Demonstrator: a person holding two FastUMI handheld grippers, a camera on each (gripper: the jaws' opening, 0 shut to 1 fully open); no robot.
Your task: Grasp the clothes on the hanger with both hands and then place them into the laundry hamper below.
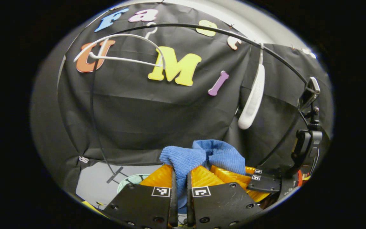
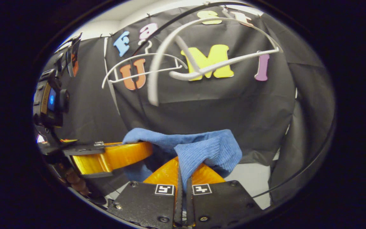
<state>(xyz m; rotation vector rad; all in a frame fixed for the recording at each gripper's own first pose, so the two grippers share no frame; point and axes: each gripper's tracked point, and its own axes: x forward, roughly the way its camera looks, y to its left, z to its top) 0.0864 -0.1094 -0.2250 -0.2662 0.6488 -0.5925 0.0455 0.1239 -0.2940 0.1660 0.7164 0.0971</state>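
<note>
A blue knitted garment (image 1: 202, 156) hangs bunched between both grippers, off the hangers. In the left gripper view my left gripper (image 1: 180, 173) is shut on a fold of it, and the right gripper (image 1: 259, 179) holds its other end just to the right. In the right gripper view my right gripper (image 2: 183, 175) is shut on the blue garment (image 2: 208, 149), which stretches left to the left gripper (image 2: 113, 156). Two bare white hangers (image 1: 122, 47) (image 1: 253, 98) hang from the black rail (image 1: 202, 28) above. Hangers (image 2: 214, 63) (image 2: 145, 66) also swing overhead in the right gripper view.
Black cloth wall stands close behind the rail. Grey floor (image 1: 97, 181) shows low at the left with a pale green round thing (image 1: 135, 178) partly hidden by my fingers. A thin black cable (image 1: 94, 121) hangs down the wall.
</note>
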